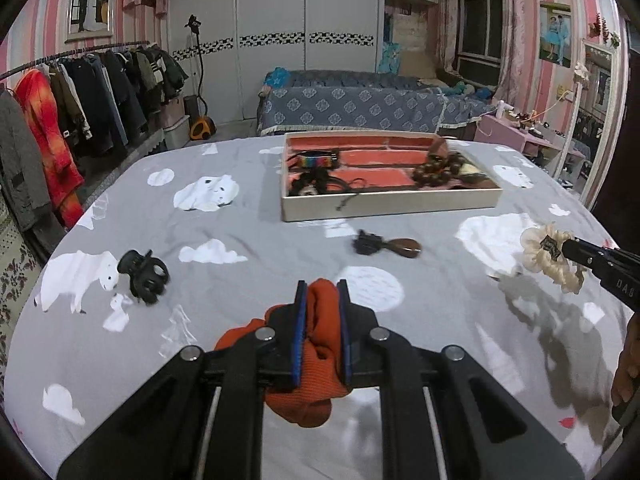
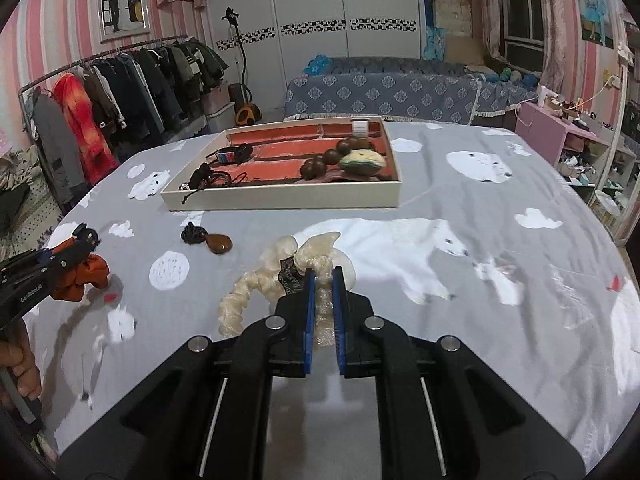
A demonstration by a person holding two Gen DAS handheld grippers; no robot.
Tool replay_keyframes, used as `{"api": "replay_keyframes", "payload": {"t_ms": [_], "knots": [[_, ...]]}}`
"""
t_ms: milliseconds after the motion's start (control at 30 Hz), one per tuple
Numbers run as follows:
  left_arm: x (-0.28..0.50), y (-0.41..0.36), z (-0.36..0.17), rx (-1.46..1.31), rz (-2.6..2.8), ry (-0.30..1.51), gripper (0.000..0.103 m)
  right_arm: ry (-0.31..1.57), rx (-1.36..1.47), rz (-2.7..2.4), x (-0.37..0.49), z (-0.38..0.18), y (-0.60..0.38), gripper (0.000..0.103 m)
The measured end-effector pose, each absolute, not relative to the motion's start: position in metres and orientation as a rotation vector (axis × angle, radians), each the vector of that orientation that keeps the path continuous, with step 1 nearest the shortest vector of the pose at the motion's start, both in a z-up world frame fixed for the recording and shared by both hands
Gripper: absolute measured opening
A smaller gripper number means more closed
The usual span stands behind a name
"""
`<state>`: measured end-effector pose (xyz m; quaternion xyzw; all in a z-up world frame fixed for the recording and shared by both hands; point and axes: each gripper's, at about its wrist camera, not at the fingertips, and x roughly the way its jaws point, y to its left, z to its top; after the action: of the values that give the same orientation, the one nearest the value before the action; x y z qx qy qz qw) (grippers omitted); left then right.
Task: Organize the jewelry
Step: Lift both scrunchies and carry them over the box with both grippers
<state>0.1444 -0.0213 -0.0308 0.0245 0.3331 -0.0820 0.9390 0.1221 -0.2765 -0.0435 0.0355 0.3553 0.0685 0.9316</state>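
Note:
My left gripper (image 1: 322,286) is shut on an orange fabric scrunchie (image 1: 318,344), held above the grey bedspread. My right gripper (image 2: 322,274) is shut on a cream scrunchie (image 2: 276,272) with a dark tag, also lifted off the cloth. Each gripper shows in the other's view: the right one (image 1: 566,246) with the cream scrunchie (image 1: 548,256) at the far right, the left one (image 2: 90,246) with the orange scrunchie (image 2: 86,276) at the far left. Ahead stands the white jewelry tray (image 1: 390,204) (image 2: 280,200) with a red lining, holding bracelets, dark wooden beads and cords.
A brown pendant on a black cord (image 1: 386,245) (image 2: 208,240) lies on the bedspread before the tray. A black claw hair clip (image 1: 144,276) rests to the left. A clothes rack (image 1: 80,92) stands left of the bed, a mirror (image 1: 596,120) to the right.

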Motion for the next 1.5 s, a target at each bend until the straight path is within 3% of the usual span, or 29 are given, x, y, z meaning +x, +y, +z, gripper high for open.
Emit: {"api": "replay_keyframes", "payload": {"t_ms": [333,700,1500], "knots": [[0.123,-0.033,-0.015,0.082,-0.2,0.641,0.014,0.678,0.101,0.14,0.076,-0.031,-0.285,0.009],[0.134,-0.019,-0.019,0.051,-0.179,0.647,0.014,0.665,0.092,0.145,0.083,-0.025,-0.276,0.009],[0.269,-0.032,0.014,0.066,-0.205,0.601,0.014,0.622,0.077,0.128,0.215,0.003,-0.279,0.009]]}}
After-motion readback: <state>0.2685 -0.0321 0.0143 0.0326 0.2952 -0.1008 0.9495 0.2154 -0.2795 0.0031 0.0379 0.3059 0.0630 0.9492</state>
